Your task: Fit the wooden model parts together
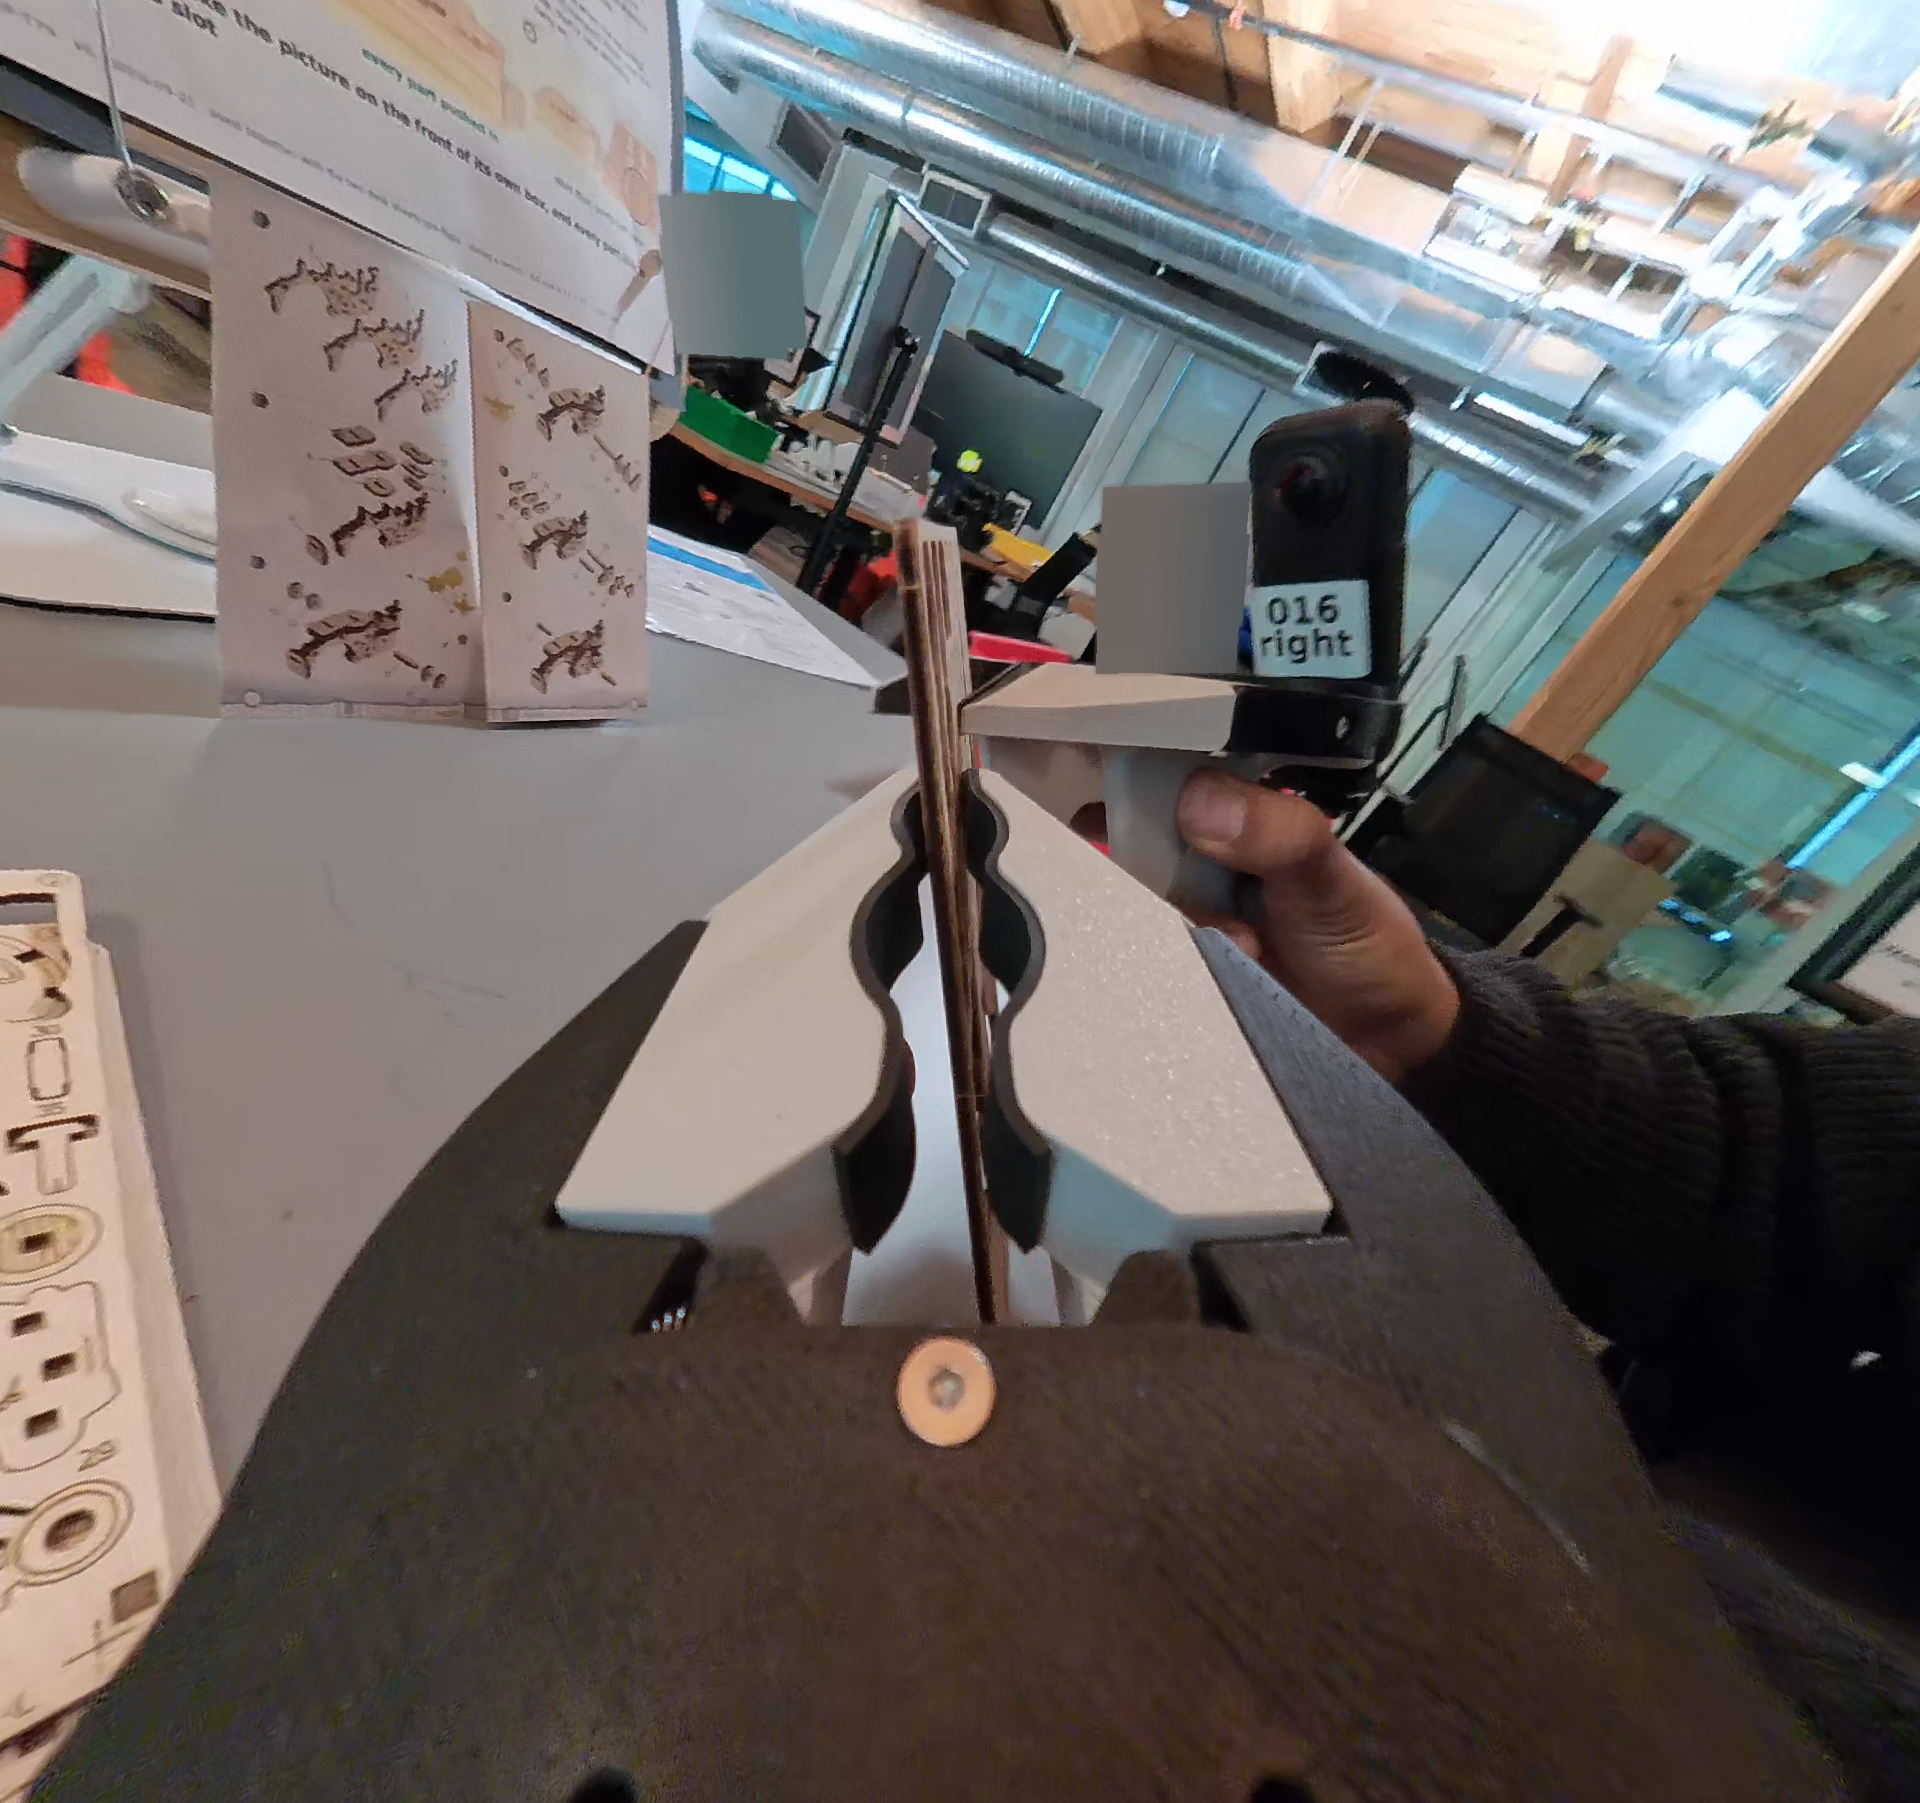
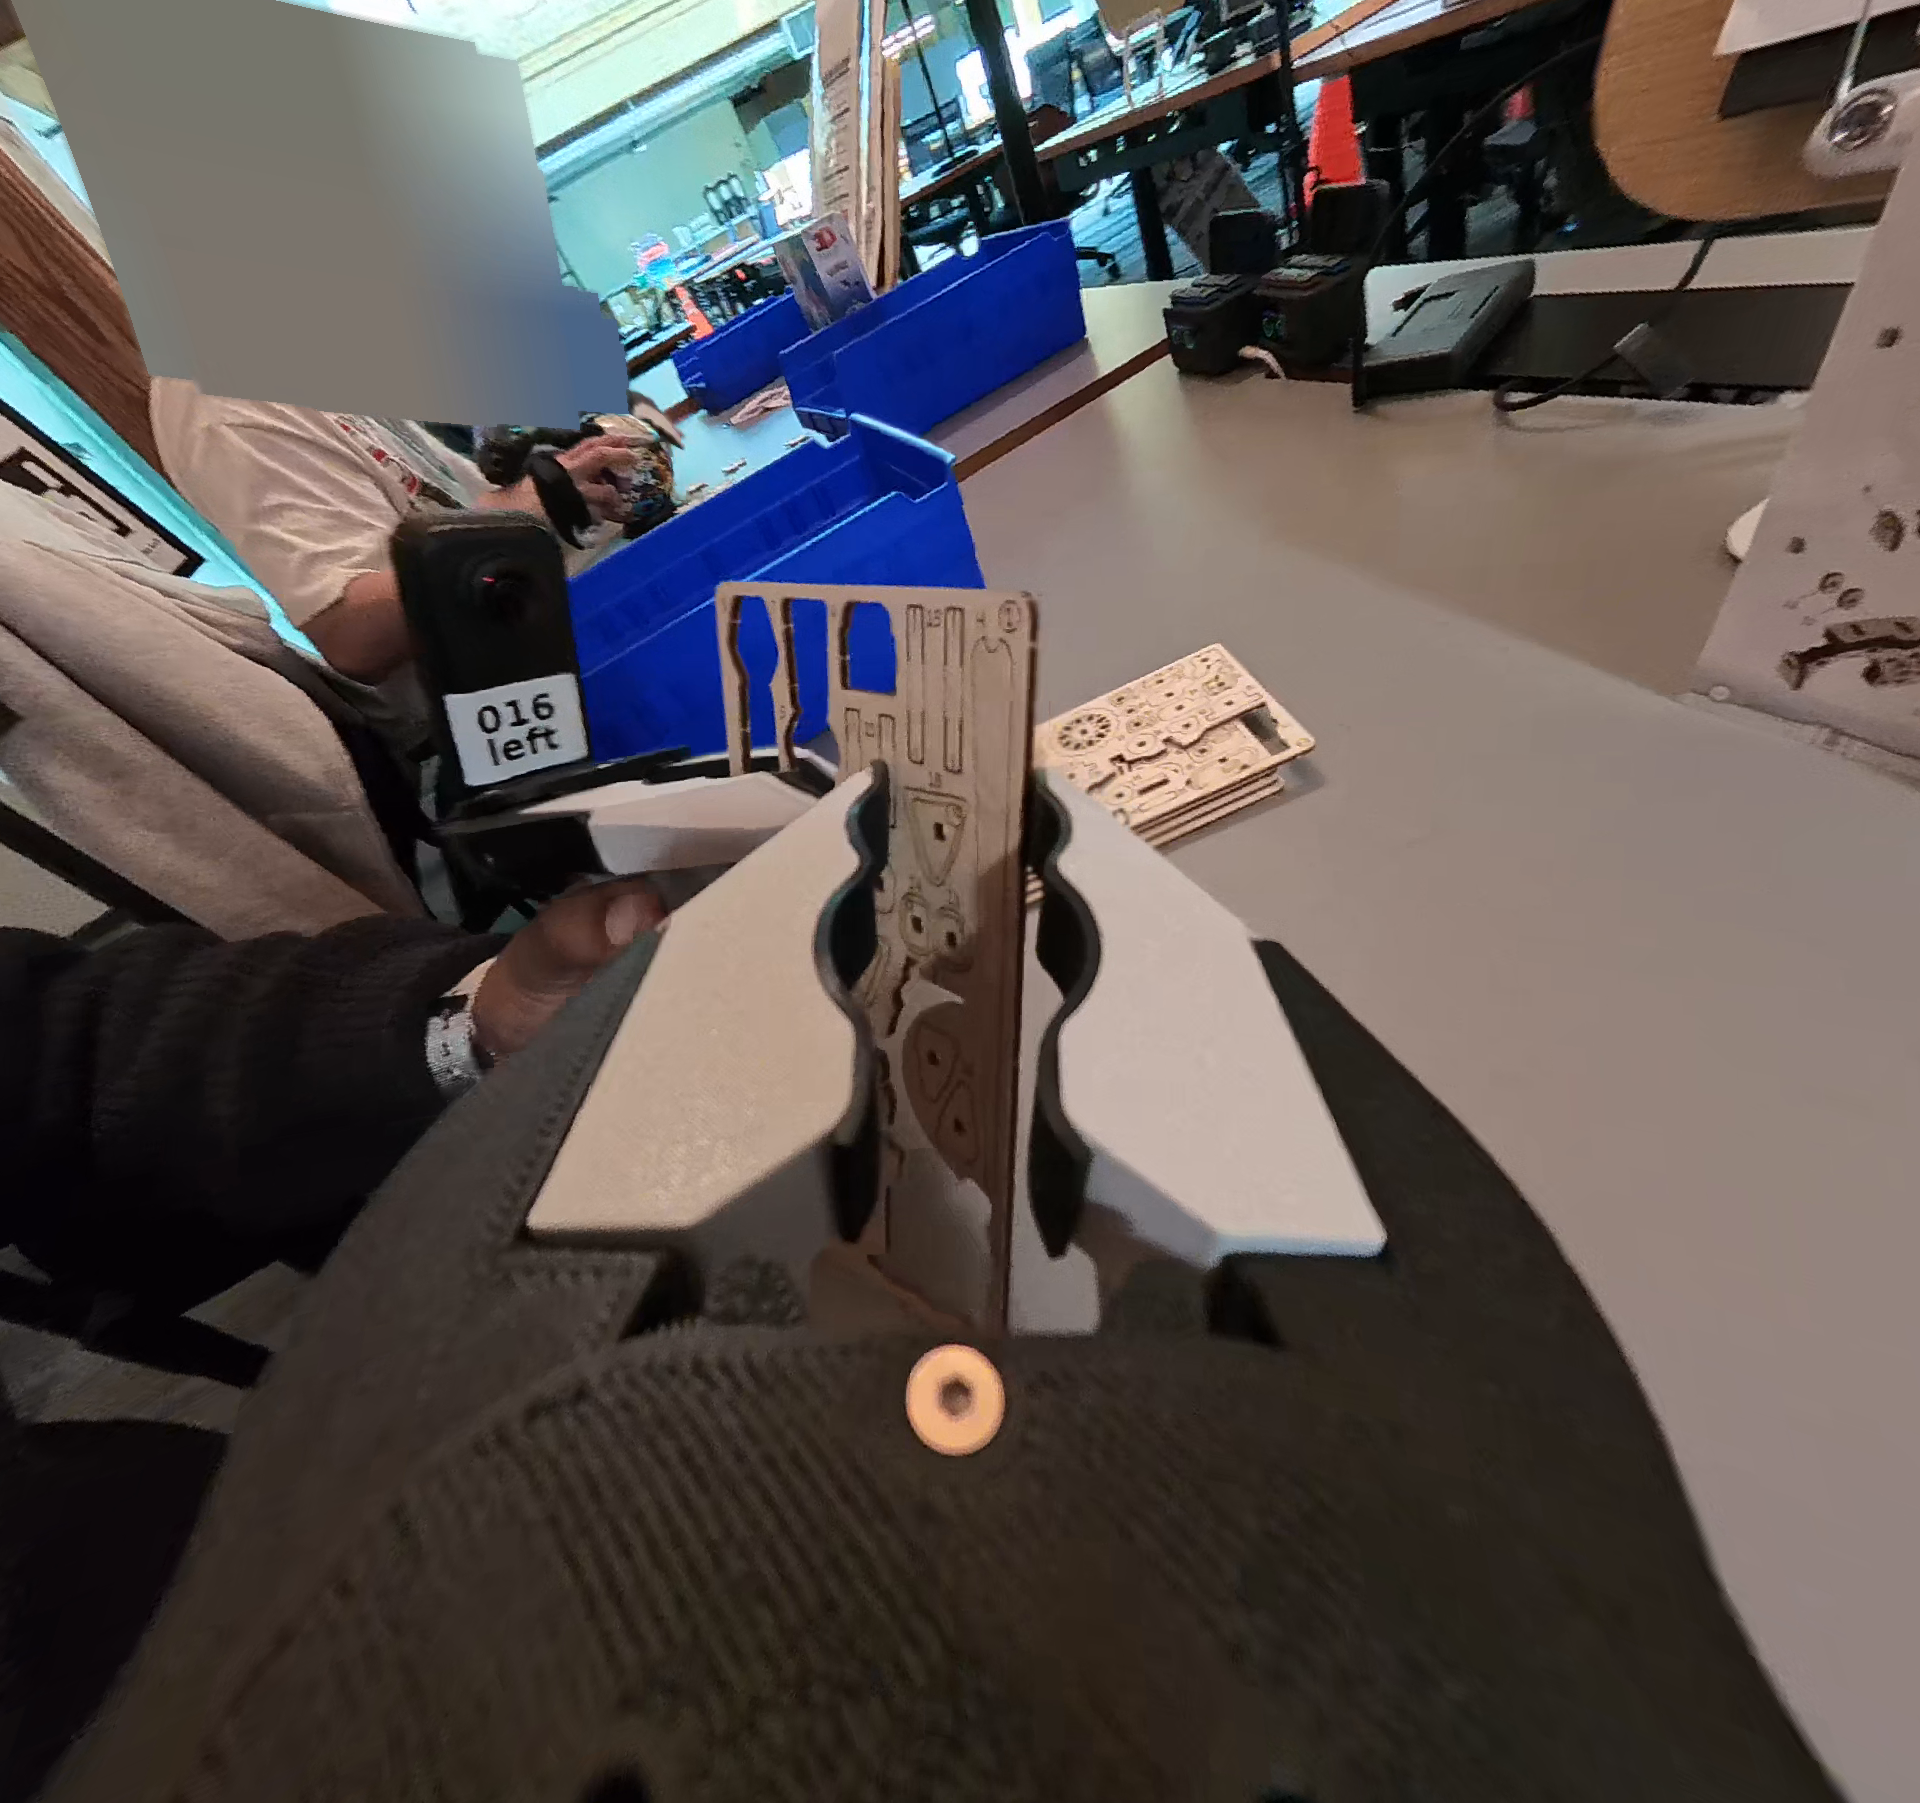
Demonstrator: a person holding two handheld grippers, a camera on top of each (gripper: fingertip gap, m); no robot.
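Observation:
A thin wooden parts sheet (image 1: 935, 631) stands upright above the grey table (image 1: 312, 870). It is edge-on in the left wrist view. My left gripper (image 1: 940, 797) is shut on its lower part. In the right wrist view the sheet (image 2: 935, 683) shows its laser-cut face, with some parts gone from its top left. My right gripper (image 2: 961, 808) is open at the sheet's right edge: its left finger sits in front of the face, its right finger beyond the edge. The right gripper (image 1: 930, 702) meets the sheet from the right in the left wrist view. The left gripper (image 2: 800, 797) holds the sheet's left side.
A stack of wooden parts sheets (image 2: 1174, 745) lies flat on the table behind the held sheet, and it also shows in the left wrist view (image 1: 52, 1234). A folded instruction leaflet (image 1: 416, 465) stands at the back. Blue bins (image 2: 810, 548) line the far left. A seated person (image 2: 312, 496) is beyond them. Both grippers' tips are close together, under 4 cm apart.

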